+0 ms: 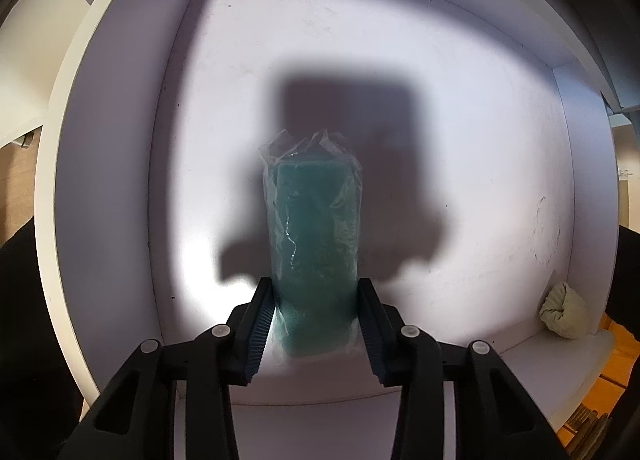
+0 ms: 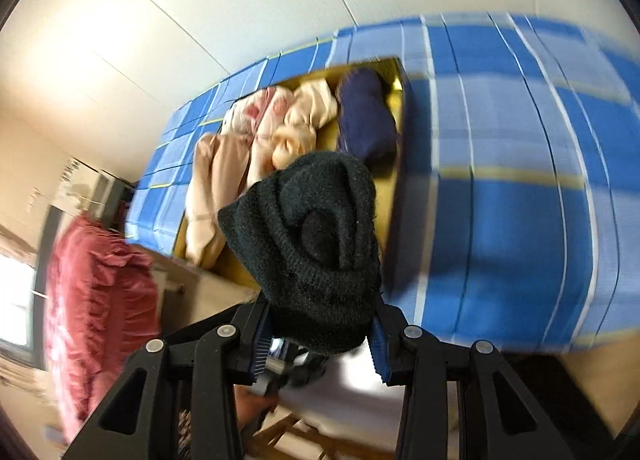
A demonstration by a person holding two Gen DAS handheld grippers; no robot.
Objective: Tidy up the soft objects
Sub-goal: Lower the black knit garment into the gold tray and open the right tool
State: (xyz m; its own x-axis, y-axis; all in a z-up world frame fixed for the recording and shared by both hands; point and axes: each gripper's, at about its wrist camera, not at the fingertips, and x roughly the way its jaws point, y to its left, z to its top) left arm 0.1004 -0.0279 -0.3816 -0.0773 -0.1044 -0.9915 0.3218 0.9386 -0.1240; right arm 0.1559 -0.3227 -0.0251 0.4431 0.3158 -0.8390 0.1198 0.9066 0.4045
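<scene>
In the left wrist view, a teal soft block wrapped in clear plastic stands on the floor of a white box. My left gripper points down into the box, and both ribbed pads press the wrap at the block's near end. In the right wrist view, my right gripper is shut on a black knitted piece, which hangs bunched above a yellow-lined bin. The bin holds peach and pink garments and a navy bundle.
A cream cloth ball lies in the white box's right corner. The yellow-lined bin rests on a blue plaid cover. A red ruffled fabric hangs at the left. A hand shows below the right gripper.
</scene>
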